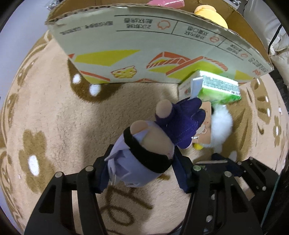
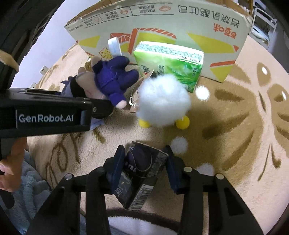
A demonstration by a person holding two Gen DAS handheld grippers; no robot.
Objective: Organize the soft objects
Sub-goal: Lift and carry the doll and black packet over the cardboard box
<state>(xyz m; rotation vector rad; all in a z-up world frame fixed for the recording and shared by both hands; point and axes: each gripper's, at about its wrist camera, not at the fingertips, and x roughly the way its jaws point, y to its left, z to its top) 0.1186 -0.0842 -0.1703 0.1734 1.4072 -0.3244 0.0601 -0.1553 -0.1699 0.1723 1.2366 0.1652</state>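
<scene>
My left gripper point(image 1: 142, 173) is shut on a plush doll point(image 1: 153, 141) in a lilac and dark purple outfit, held above the rug; the doll also shows in the right wrist view point(image 2: 108, 81). My right gripper point(image 2: 144, 170) is shut on a dark tissue pack point(image 2: 140, 180) with a barcode. A white fluffy toy point(image 2: 164, 103) with yellow feet lies on the rug beside a green tissue pack point(image 2: 171, 61). The cardboard box point(image 1: 144, 47) stands behind them, with a yellow plush point(image 1: 211, 14) and a pink item point(image 1: 162, 2) inside.
A beige rug point(image 1: 54, 112) with brown flower patterns covers the floor. A paper tag on a bead chain point(image 2: 135, 97) lies between doll and white toy. A blue blanket point(image 2: 30, 189) and a hand point(image 2: 10, 162) are at the left.
</scene>
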